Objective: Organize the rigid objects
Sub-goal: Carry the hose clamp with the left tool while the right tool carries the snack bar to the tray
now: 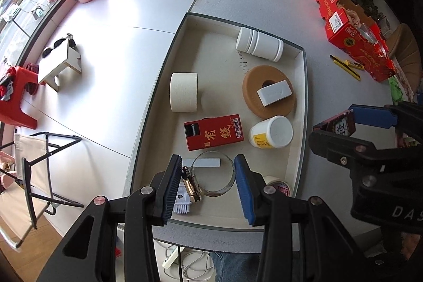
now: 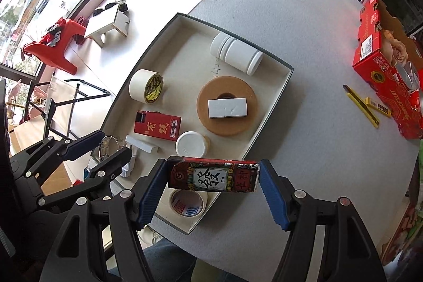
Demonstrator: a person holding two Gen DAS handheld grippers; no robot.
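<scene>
Placement is the step in hand: both grippers hang over the near end of the shallow tray [image 2: 272, 102] on the grey table [image 2: 304, 25], each carrying something meant for it.

The right gripper [image 2: 212, 177] is clamped end to end on a dark patterned box [image 2: 212, 176], held level above the tray's near right corner, directly over a roll of printed tape [image 2: 187, 202] that lies flat there. The left gripper [image 1: 208, 185] grasps a metal watch [image 1: 208, 176]: one pad presses the clasp, the other the far side of the band loop, above the tray's near left corner, where a thin white bar [image 1: 205, 163] and a small white adapter [image 1: 182, 200] lie.

Already in the tray are a red box [image 1: 214, 132], a white jar [image 1: 271, 132], a cream tape roll [image 1: 183, 92] at the left edge, a white bottle [image 1: 259, 44] at the far edge, and a brown ring [image 1: 268, 91] with a white block [image 1: 275, 92] resting on it.

Free floor looks scarce at the near end. Judging by that, the patterned box wants shifting toward the bare middle strip before lowering, or it will land on the tape; the watch needs a gap beside the white bar, then a gentle release.
</scene>
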